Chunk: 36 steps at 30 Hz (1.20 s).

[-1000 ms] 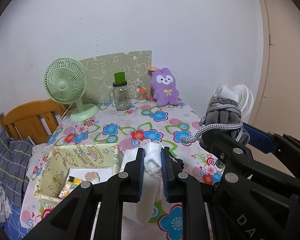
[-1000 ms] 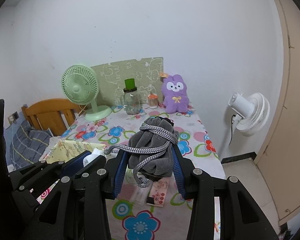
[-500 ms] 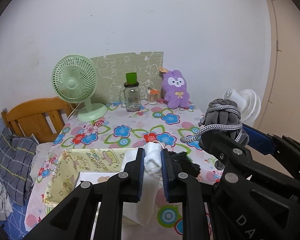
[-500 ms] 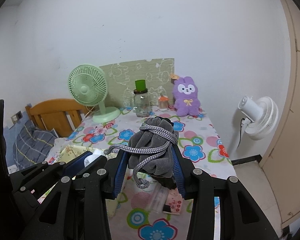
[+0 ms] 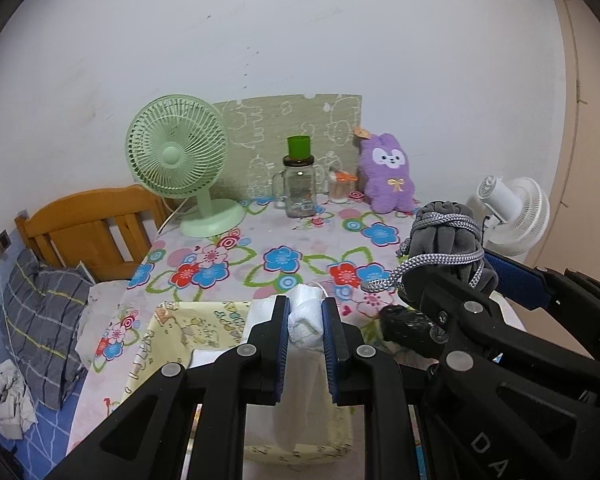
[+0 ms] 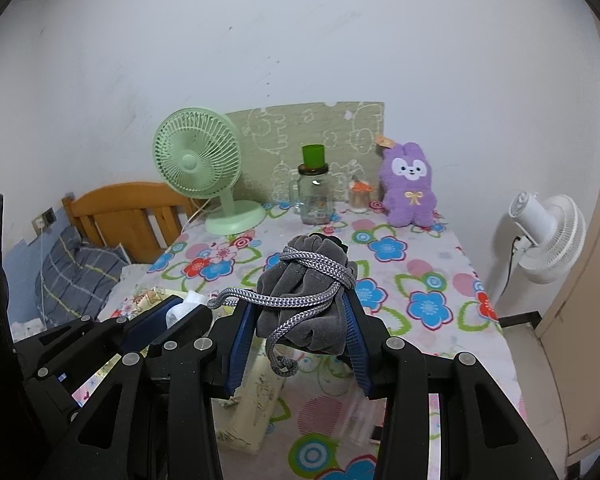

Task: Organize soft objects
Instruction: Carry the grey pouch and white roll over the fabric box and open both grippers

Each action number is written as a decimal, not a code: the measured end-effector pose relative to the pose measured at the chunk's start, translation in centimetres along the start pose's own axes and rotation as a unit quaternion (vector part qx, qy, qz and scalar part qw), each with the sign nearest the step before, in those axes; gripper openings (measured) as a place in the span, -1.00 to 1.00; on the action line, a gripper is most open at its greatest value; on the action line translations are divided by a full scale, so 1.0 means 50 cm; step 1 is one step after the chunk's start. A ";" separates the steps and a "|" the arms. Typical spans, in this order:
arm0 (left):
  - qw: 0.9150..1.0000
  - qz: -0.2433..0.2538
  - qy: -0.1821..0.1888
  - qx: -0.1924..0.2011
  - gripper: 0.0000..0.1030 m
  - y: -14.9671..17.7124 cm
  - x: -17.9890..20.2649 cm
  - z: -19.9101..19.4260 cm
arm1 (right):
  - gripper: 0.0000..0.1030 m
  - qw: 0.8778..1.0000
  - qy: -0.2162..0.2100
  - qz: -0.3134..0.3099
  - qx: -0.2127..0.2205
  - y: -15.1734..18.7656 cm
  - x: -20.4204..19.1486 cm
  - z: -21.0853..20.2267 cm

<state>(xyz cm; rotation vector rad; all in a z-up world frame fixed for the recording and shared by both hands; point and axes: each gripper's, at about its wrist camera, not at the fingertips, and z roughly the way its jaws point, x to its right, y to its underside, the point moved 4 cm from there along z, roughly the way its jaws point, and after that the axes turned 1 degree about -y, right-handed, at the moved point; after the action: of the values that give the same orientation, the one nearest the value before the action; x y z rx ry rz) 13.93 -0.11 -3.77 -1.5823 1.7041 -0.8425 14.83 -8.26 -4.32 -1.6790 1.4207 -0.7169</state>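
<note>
My left gripper (image 5: pixel 305 322) is shut on a white cloth (image 5: pixel 305 320) that hangs down between the fingers, above the yellow fabric box (image 5: pixel 188 332) at the table's near left. My right gripper (image 6: pixel 300 322) is shut on a grey drawstring pouch (image 6: pixel 306 280) with a braided cord, held above the table beside the left gripper. The pouch also shows in the left wrist view (image 5: pixel 446 236). The box shows in the right wrist view (image 6: pixel 256 392). A black soft item (image 5: pixel 404 322) lies under the right gripper.
A floral tablecloth (image 6: pixel 420 280) covers the table. At the back stand a green fan (image 6: pixel 198 164), a glass jar with green cup (image 6: pixel 314 192), a small jar (image 6: pixel 358 196) and a purple plush rabbit (image 6: pixel 410 186). A white fan (image 6: pixel 548 236) is right, a wooden bed (image 6: pixel 128 216) left.
Both grippers have drawn back and risen from the table with their loads still held. More of the table, box and black item shows now.
</note>
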 end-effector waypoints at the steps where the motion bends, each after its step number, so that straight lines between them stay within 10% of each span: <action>1: 1.000 -0.002 -0.002 -0.001 -0.73 0.000 -0.007 0.004 | -0.10 1.000 -0.003 -0.002 -0.001 -0.001 -0.007 0.008; 27: 0.997 -0.024 -0.030 -0.067 -0.67 0.045 -0.148 0.138 | -0.10 0.995 -0.057 -0.036 -0.073 0.025 -0.127 0.184; 36: 0.994 -0.012 -0.039 -0.099 -0.24 0.071 -0.166 0.171 | -0.10 0.990 -0.084 -0.042 -0.106 0.054 -0.147 0.235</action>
<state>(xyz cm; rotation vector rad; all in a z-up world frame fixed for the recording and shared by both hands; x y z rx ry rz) 19.30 8.21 -11.29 -1.7460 1.7601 -0.6314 21.65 1.34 -12.14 -1.9263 1.3515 -0.4700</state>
